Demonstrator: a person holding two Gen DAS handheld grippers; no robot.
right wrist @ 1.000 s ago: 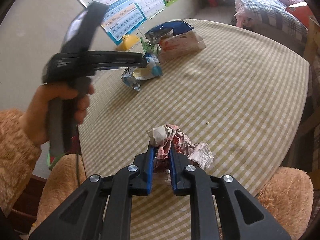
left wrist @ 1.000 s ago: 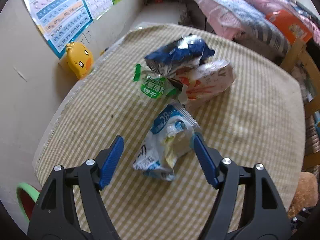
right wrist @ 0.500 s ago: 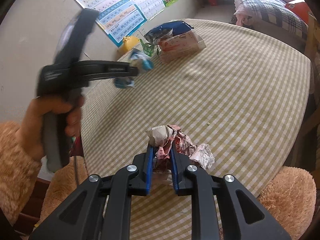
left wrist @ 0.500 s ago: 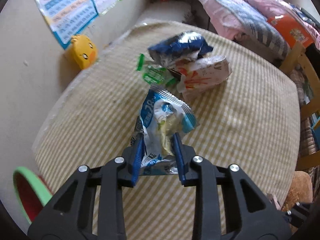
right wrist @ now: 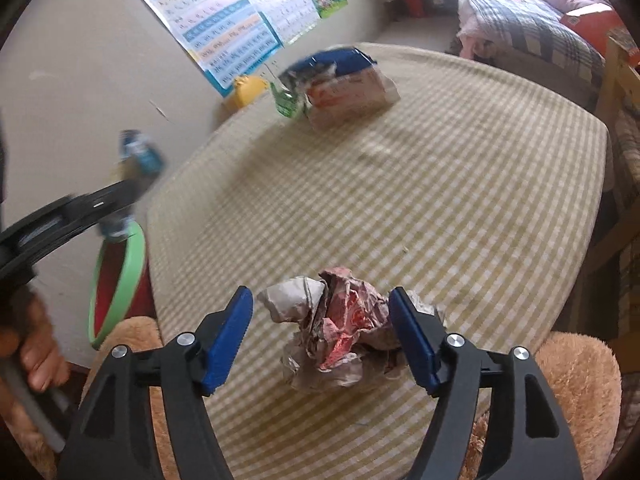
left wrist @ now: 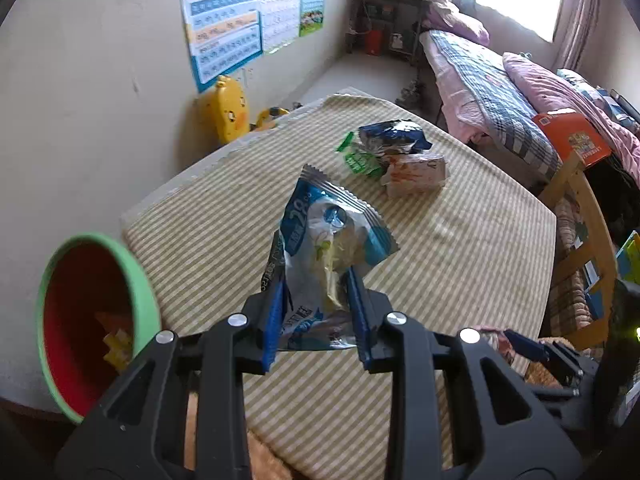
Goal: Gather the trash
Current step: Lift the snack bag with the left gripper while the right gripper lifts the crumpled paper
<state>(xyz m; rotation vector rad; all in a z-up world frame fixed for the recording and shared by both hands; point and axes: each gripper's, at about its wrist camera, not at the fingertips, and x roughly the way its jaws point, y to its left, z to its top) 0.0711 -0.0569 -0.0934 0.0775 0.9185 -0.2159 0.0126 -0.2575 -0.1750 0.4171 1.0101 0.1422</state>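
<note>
One blue-white wrapper (left wrist: 320, 256) clamped in left gripper (left wrist: 318, 320); right gripper (right wrist: 320, 332) just released, straddling one crumpled paper wad (right wrist: 340, 332); three wrappers (left wrist: 394, 158) upper centre of tabletop (left wrist: 460, 248).

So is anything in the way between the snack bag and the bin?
Nothing visible. The left gripper holds the snack bag above the table, and the green-rimmed bin sits open beside the table edge, with bare cloth and air between.
</note>
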